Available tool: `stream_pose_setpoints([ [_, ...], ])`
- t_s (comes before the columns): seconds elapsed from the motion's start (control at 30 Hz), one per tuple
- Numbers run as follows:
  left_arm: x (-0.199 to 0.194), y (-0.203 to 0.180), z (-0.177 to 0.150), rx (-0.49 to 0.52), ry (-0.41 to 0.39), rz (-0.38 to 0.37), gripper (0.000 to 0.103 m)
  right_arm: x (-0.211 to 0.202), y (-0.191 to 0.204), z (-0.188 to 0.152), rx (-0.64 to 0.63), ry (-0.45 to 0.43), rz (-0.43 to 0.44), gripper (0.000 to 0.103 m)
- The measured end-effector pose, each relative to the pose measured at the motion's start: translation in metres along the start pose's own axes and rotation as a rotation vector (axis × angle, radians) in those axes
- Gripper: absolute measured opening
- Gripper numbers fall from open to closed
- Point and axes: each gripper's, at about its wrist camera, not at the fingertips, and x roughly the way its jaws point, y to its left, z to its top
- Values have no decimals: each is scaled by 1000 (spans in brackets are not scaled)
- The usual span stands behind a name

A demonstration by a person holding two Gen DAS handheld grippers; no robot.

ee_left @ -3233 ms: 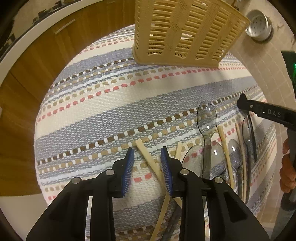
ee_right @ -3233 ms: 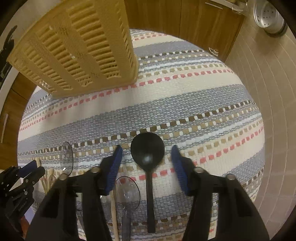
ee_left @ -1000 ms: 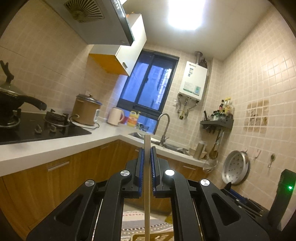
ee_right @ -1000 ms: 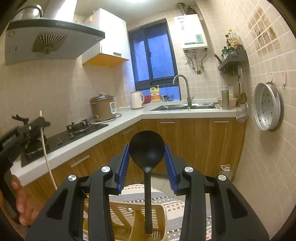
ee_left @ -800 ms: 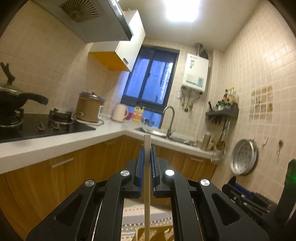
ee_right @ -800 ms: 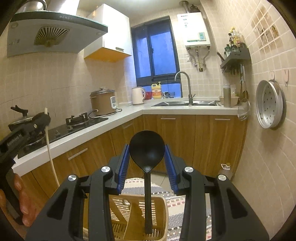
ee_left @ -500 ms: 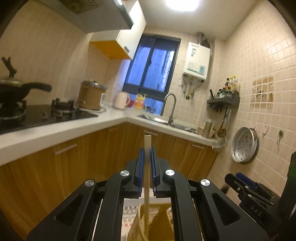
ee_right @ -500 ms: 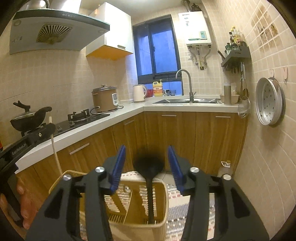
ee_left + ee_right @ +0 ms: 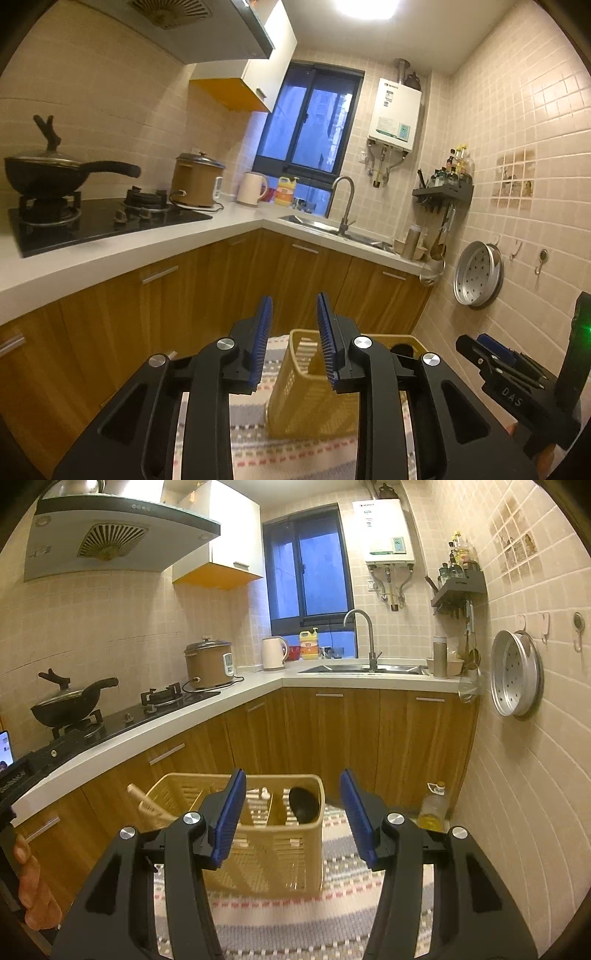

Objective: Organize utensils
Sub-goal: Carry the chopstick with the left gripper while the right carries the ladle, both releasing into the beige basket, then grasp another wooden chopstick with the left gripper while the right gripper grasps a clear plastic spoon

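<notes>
A yellow slatted basket (image 9: 266, 864) stands on a striped rug (image 9: 332, 915). Inside it a black spoon (image 9: 303, 805) stands on the right, and a pale wooden stick (image 9: 147, 803) leans out over its left rim. My right gripper (image 9: 291, 816) is open above the basket's near side, nothing between its blue pads. In the left wrist view the left gripper (image 9: 295, 343) hangs over the basket (image 9: 306, 398); its jaws are opening and nothing is between them. The spoon's bowl (image 9: 402, 349) shows there; the stick does not.
Wooden cabinets (image 9: 332, 738) under a white counter close in the left and back. A tiled wall with a hanging metal pan (image 9: 517, 675) runs along the right. An oil bottle (image 9: 432, 808) stands on the floor beside the rug. The right gripper's body (image 9: 509, 380) shows beside the basket.
The left gripper let go of the wooden stick and the right gripper released the black spoon; both now rest in the basket. Both grippers came down closer to it.
</notes>
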Motion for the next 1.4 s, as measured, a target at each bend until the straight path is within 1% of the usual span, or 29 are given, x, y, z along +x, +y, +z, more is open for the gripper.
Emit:
stream_pose_setpoints([
  [0.13, -16, -3, -4, 15, 6, -2, 25, -15, 3, -6, -7, 9, -20, 50],
  [0.2, -23, -3, -8, 23, 16, -3, 28, -18, 3, -8, -9, 24, -33, 50],
  [0.27, -27, -4, -13, 26, 35, -7, 34, -21, 2, -12, -9, 51, -46, 50],
  [0.33, -29, -2, -21, 32, 85, -5, 36, -22, -1, -18, -11, 97, -58, 50],
  [0.4, -30, 4, -29, 23, 147, -12, 36, -23, -6, -28, -4, 173, -58, 50],
  [0.47, -28, 15, -43, -5, 255, -40, 36, -23, -10, -39, 8, 255, -32, 50],
  [0.53, -22, 23, -60, -14, 383, -58, 36, -19, -12, -52, 11, 348, -20, 50],
  [0.57, -16, 26, -72, -15, 469, -79, 36, -16, -13, -61, 21, 415, 6, 50],
  [0.6, -11, 27, -81, -12, 534, -98, 36, -13, -14, -70, 34, 482, 33, 50],
  [0.63, -3, 28, -96, -1, 634, -120, 36, -10, -15, -80, 41, 542, 53, 50],
  [0.67, 6, 27, -112, 14, 730, -140, 36, -8, -14, -87, 45, 578, 64, 50],
  [0.7, 10, 27, -119, 19, 765, -149, 36, -6, -14, -95, 52, 627, 73, 50],
  [0.77, 21, 28, -140, 25, 864, -164, 33, -3, -16, -107, 71, 691, 79, 50],
  [0.8, 24, 28, -146, 24, 890, -159, 33, -2, -18, -111, 86, 717, 90, 50],
  [0.87, 29, 26, -156, 33, 923, -184, 33, 0, -24, -116, 98, 751, 84, 49],
  [0.9, 30, 25, -159, 44, 937, -180, 33, 0, -26, -119, 97, 761, 73, 50],
  [0.93, 30, 22, -159, 68, 930, -168, 30, 0, -28, -120, 97, 766, 66, 50],
  [1.0, 27, 16, -161, 133, 938, -146, 29, 0, -31, -122, 103, 773, 67, 50],
  [1.07, 23, 10, -164, 189, 940, -130, 25, -1, -34, -123, 106, 776, 64, 50],
  [1.2, 12, 0, -170, 287, 938, -114, 25, -1, -37, -124, 104, 774, 62, 50],
  [1.3, 9, -7, -173, 348, 919, -76, 26, 3, -37, -122, 106, 775, 62, 50],
  [1.37, 11, -16, -174, 388, 900, -37, 20, 5, -36, -121, 92, 770, 49, 50],
  [1.4, 11, -19, -175, 407, 889, -17, 20, 5, -35, -121, 83, 766, 39, 50],
])
